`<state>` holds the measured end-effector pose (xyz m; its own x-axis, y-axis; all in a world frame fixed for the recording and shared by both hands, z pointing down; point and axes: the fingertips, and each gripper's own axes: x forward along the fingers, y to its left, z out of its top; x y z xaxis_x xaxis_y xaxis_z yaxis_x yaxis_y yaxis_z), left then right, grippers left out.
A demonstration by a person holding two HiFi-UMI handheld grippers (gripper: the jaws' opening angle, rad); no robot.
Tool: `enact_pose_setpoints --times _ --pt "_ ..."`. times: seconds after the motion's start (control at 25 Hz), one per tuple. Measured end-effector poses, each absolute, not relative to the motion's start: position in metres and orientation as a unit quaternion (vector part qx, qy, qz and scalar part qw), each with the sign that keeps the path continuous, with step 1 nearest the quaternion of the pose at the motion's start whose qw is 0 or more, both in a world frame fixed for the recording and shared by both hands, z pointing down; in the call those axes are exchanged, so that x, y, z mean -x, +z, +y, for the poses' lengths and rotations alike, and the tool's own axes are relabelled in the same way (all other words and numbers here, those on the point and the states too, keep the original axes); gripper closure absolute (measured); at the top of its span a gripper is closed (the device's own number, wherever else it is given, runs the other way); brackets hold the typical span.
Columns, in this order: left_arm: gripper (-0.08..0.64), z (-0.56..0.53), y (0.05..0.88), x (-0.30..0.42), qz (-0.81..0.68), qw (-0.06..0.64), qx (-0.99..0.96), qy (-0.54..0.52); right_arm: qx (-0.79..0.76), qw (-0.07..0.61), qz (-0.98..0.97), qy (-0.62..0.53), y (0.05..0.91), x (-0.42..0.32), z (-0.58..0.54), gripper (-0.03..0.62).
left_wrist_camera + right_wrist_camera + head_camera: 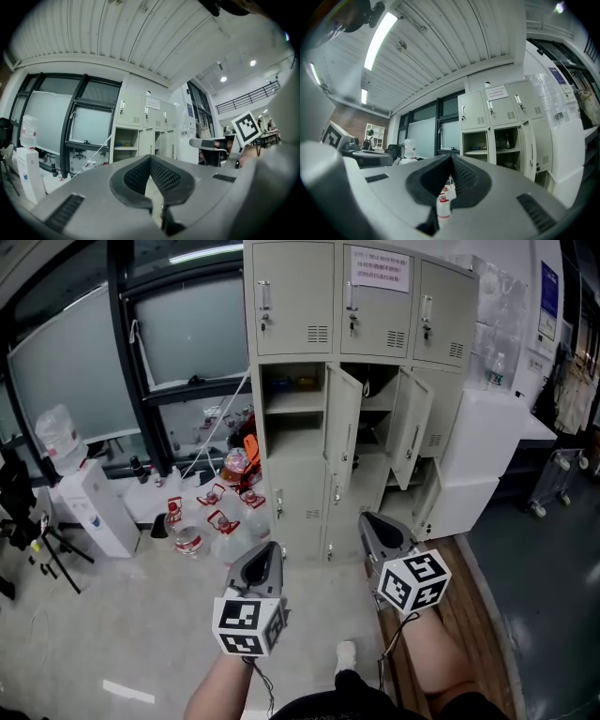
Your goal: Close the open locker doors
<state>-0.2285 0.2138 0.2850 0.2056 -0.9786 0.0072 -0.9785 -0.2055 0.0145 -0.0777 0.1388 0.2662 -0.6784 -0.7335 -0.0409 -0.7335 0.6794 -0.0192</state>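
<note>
Pale floor (103, 634) runs to beige lockers (291, 296) by dark-framed windows (187, 329). Two doors (343, 427) are ajar, with bottles (211, 521) beside them. I hold the left gripper (266, 549) and right gripper (368, 519) clenched, empty.

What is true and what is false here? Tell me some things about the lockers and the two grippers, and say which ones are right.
1. The top-row locker doors are all closed. True.
2. Every locker door below them is closed too. False: the middle door and the right door hang open.
3. The left gripper holds a bottle. False: its jaws are together with nothing between them.
4. Water bottles stand on the floor left of the lockers. True.
5. The right gripper touches a locker door. False: it is apart from the lockers.
</note>
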Motion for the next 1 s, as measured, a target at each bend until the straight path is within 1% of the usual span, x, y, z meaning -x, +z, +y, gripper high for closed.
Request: enact_pose_setpoints --times 0.44,1.0 --pt "0.558 0.153 0.295 0.217 -0.632 0.016 -0.775 0.003 0.401 0.023 0.916 -0.009 0.275 0.065 0.075 0.592" --pt "0.558 0.053 0.304 0.203 -0.64 0.017 -0.768 0.014 0.391 0.032 0.92 -0.027 0.292 0.056 -0.037 0.592"
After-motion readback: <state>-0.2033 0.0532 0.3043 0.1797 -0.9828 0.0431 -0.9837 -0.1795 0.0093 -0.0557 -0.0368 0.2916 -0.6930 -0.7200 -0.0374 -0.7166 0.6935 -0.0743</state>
